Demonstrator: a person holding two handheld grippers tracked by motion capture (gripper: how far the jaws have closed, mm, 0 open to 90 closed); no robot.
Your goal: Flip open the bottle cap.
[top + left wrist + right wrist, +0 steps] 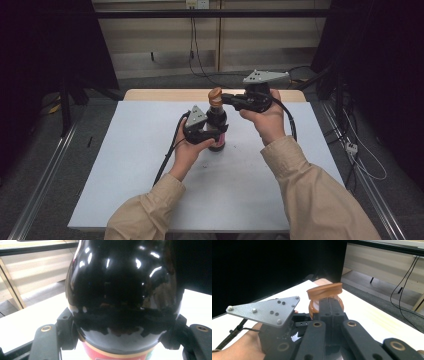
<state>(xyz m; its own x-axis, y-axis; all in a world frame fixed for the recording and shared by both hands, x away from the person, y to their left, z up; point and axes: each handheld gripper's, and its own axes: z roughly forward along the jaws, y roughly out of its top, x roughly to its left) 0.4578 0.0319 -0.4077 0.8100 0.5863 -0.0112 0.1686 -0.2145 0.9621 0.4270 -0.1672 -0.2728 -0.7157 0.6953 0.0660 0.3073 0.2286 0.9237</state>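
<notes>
From the high view, I had a dark bottle (217, 127) standing upright near the middle of the grey table (130, 165), my left gripper (204, 131) clamped round its body and my right gripper (231, 100) reaching in from the right to its orange cap (215, 96).

In the left gripper view, my jaws pinched the glossy bottle (122, 285) on both flanks, just above its red label (100, 355).

In the right gripper view, my jaws looked pressed together just below the cap (325, 291), though I couldn't see whether they truly gripped it. I judged I was opening the cap; next called for holding the body firm while working the cap.
</notes>
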